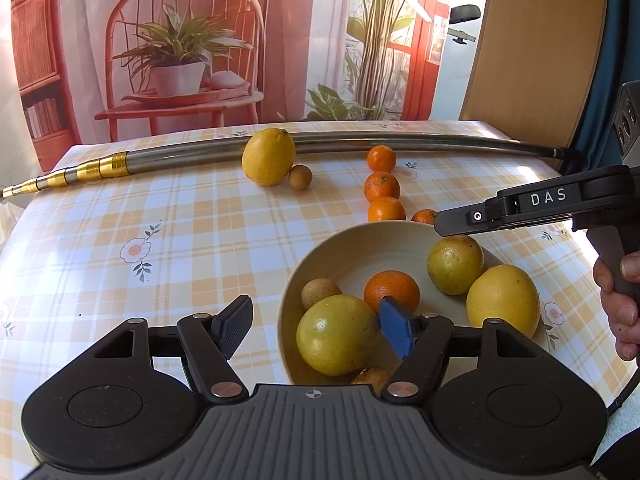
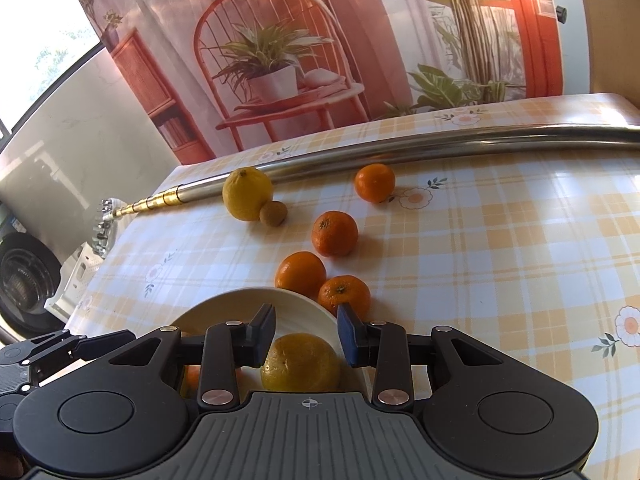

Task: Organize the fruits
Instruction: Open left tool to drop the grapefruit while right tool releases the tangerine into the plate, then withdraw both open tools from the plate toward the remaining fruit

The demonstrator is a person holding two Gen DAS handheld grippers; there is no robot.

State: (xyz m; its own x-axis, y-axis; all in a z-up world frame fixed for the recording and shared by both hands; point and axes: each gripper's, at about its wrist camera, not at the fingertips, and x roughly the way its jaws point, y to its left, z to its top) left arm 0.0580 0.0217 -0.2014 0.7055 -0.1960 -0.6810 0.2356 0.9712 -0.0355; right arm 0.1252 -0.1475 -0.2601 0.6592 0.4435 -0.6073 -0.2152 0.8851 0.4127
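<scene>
A cream bowl (image 1: pixel 360 248) holds three large yellow-green citrus fruits (image 1: pixel 338 334), a mandarin (image 1: pixel 392 290) and two small brown fruits (image 1: pixel 320 292). My left gripper (image 1: pixel 316 328) stands wide open over the bowl's near left rim, touching nothing. My right gripper (image 2: pixel 307 330) is open above a yellow fruit (image 2: pixel 300 362) lying in the bowl (image 2: pixel 256 294). On the cloth beyond lie several mandarins (image 2: pixel 334 233), a lemon (image 2: pixel 247 194) and a small brown fruit (image 2: pixel 273 213). The left wrist view shows the lemon (image 1: pixel 268 156) and the right gripper (image 1: pixel 442 226) side-on.
A long telescopic metal pole (image 1: pixel 360 144) lies across the far side of the checked tablecloth (image 1: pixel 180 240), right behind the lemon. A hand (image 1: pixel 620 300) grips the right tool's handle. A printed backdrop hangs behind the table; a wooden panel stands at the right.
</scene>
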